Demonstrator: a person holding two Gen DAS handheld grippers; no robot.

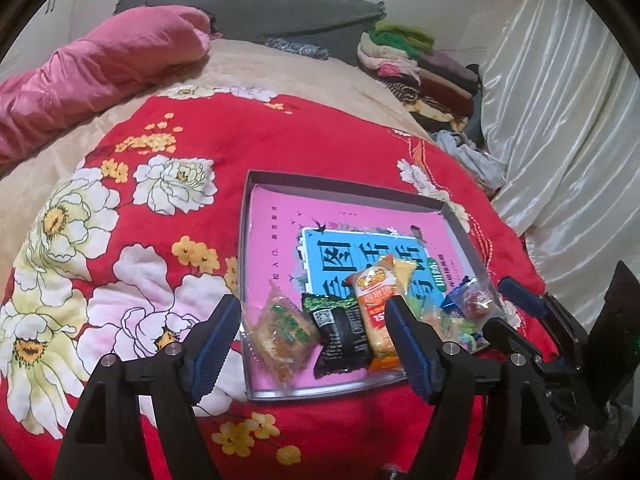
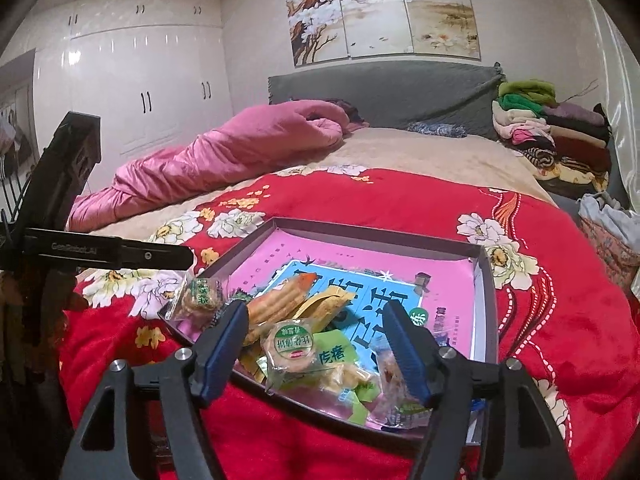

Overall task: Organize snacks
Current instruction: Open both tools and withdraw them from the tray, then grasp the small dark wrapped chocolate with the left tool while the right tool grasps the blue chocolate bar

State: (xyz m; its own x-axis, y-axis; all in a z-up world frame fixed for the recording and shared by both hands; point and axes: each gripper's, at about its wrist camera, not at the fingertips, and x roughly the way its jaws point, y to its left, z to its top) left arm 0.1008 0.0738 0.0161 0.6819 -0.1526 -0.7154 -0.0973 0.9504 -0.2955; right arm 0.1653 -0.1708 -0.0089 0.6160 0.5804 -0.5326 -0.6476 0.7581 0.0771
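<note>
Both grippers, left [image 1: 312,340] and right [image 2: 316,344], are hovering with fingers released over snacks [image 1: 344,332] lying in the box [image 1: 256,184] on the bed [image 1: 168,208].

The left gripper's arm [image 2: 108,255], seen from the right wrist, carries pale lettering that reads roughly "GenRobot AI". The orange snack packet [image 1: 376,304] shows the digits "15" on its red band. The wall painting [image 2: 440,12] has a column of black Chinese characters with a red seal. The box [image 1: 348,190] bottom bears large black Chinese characters on a blue panel. Green Chinese print marks the round wrapped cake [image 2: 290,346].
</note>
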